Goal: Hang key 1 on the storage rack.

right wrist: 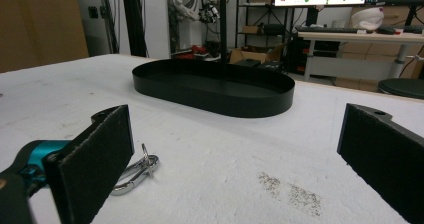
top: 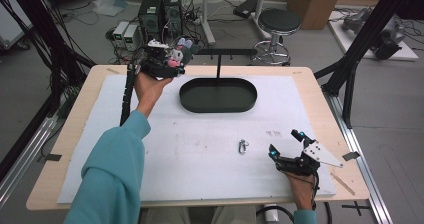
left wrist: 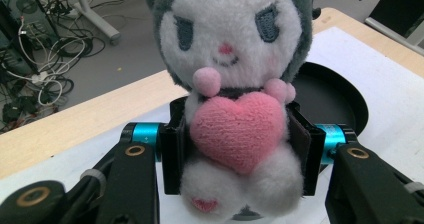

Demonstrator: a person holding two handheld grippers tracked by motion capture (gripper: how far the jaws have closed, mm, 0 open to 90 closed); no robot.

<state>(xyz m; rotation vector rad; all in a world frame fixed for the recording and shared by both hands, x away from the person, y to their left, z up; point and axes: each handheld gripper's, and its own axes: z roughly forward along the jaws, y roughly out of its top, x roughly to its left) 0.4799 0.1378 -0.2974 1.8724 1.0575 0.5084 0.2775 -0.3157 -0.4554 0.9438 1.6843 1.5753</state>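
Here, largest first: a light wooden table [top: 75, 134] across the middle of the high view, under a white mat [top: 200, 149] over nearly all of its top. Next in size, a black oval tray [top: 218, 95] with a low wall, just above the centre of the frame on the mat, with a thin black post upright at its far side; the same tray [right wrist: 215, 91] in the upper middle of the right gripper view, well beyond the jaws. Then a teal sleeve [top: 112, 169] up from the lower left of the high view to a hand at the upper left, with the left gripper [top: 162, 64] in it, raised over the table's far left corner, left of the tray. Clamped in that gripper, a plush toy [left wrist: 232, 99] with a grey hood, white face and pink heart on its chest: in the left gripper view, both black pads [left wrist: 172, 154] tight against its flanks, head above them, feet below, the tray's rim behind at right. At the lower right of the high view, the right gripper [top: 286, 144] low over the mat, jaws spread wide, nothing between them. Smallest, a silver clip [top: 243, 146] flat on the mat just left of that gripper; in the right gripper view at lower left, partly behind the left pad [right wrist: 95, 154].
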